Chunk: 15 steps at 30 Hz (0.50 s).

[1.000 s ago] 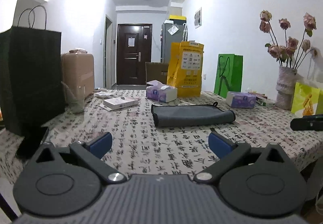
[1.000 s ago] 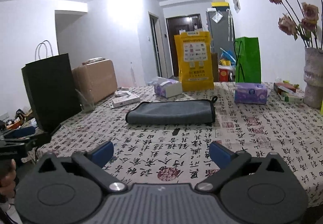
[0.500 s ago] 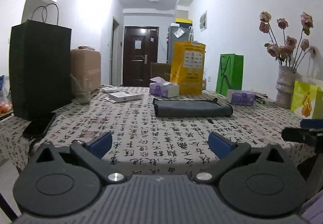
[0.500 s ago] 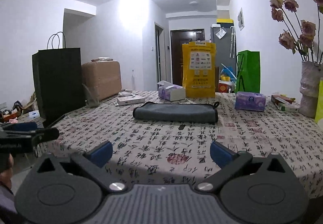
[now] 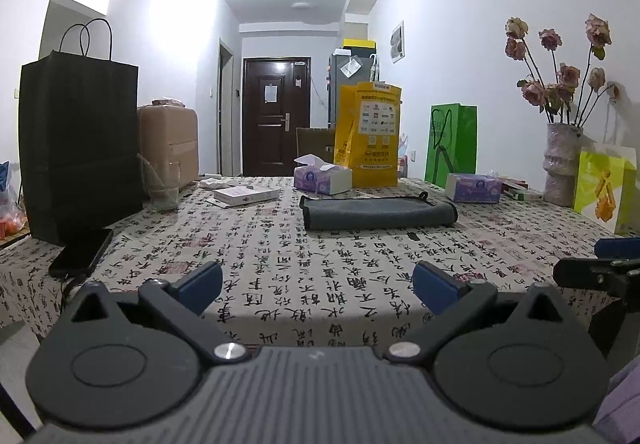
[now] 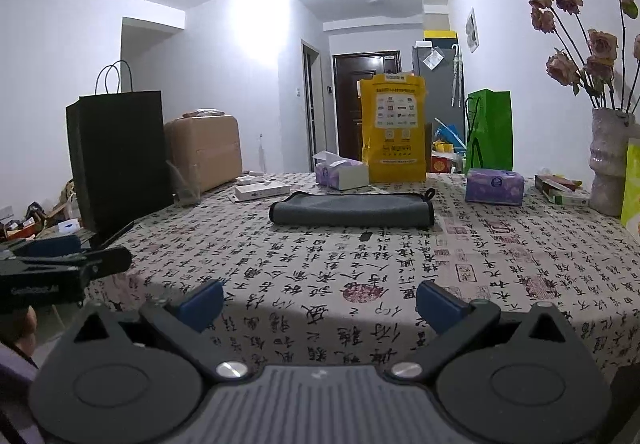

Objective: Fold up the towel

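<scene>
Both grippers were spread wide and held nothing: my left gripper [image 5: 316, 282] and my right gripper [image 6: 320, 298] sat low at the near edge of the tabletop [image 5: 320, 268], well apart from the towel [image 5: 378, 212]. I judged that made sense, since the grey towel lay as a flat, neat band toward the far middle of the tabletop, just in front of a tissue box [image 5: 322, 180] and a yellow bag [image 5: 370, 136]. It looked already folded, so I judged little or nothing was left to do.
</scene>
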Available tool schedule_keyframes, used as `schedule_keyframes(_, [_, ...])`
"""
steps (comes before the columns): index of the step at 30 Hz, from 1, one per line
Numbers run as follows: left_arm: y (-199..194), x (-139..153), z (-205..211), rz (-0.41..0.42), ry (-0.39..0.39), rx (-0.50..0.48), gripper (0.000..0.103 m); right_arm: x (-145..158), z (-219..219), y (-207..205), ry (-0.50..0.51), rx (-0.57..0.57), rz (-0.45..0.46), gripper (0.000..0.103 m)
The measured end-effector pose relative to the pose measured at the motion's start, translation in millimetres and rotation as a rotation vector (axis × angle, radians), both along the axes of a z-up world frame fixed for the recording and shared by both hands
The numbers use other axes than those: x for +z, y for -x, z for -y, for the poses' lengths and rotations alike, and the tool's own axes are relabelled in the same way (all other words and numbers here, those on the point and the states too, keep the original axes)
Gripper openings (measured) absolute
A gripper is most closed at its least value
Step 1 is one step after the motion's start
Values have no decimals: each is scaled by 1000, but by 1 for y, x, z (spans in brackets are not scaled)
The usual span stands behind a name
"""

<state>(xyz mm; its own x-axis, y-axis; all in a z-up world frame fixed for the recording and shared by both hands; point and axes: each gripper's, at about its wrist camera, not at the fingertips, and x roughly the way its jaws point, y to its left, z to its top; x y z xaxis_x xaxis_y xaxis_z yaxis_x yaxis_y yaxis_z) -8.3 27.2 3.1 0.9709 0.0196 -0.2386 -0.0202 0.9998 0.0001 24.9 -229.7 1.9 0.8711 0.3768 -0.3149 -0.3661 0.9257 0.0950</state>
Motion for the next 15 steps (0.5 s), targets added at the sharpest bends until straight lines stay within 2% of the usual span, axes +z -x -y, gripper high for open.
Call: schedule_keyframes(15, [0, 0, 0, -4, -1, -3, 103, -2, 1, -2, -6, 2, -16, 103])
